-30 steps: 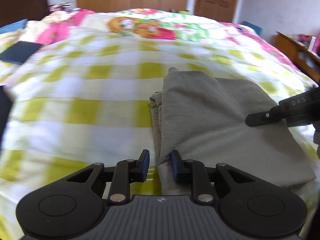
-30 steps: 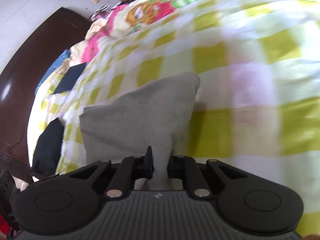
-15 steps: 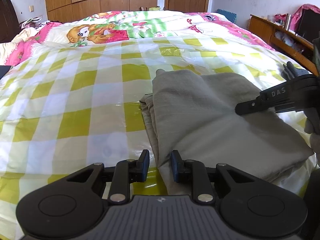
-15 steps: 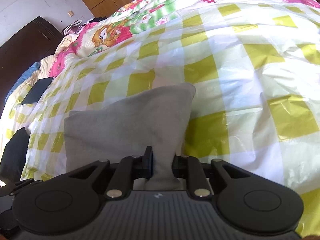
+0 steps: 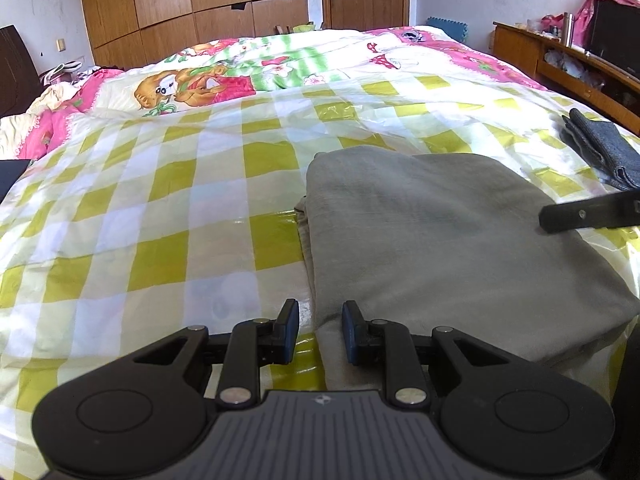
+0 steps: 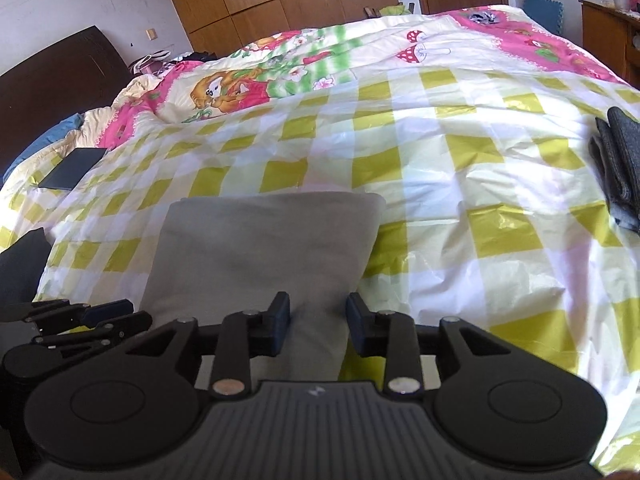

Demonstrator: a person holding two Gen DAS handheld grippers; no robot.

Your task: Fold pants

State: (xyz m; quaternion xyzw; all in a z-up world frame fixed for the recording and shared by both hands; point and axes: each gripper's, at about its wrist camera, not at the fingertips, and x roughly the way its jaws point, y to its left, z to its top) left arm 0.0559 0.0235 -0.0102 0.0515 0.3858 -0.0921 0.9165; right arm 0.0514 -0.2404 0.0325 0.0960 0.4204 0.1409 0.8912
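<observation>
The grey pants (image 5: 440,236) lie folded into a flat rectangle on the yellow-checked bed cover (image 5: 160,208). My left gripper (image 5: 319,330) is open at the near left corner of the fold, with the cloth edge lying between its fingers. My right gripper (image 6: 318,326) is open at the near right corner of the pants (image 6: 260,248), with cloth between its fingers, not pinched. One right fingertip (image 5: 576,216) shows at the right of the left wrist view, over the pants' right edge. The left gripper also shows at the lower left of the right wrist view (image 6: 80,316).
A folded dark grey garment (image 5: 600,148) lies on the bed to the right, also in the right wrist view (image 6: 620,168). A dark flat tablet-like thing (image 6: 72,168) lies at the far left. A wooden side cabinet (image 5: 560,60) stands right of the bed. Wardrobes and a door stand behind.
My right gripper has opened and let go of the pants' corner. Both grippers have drawn back and lifted a little. The pants now lie flat.
</observation>
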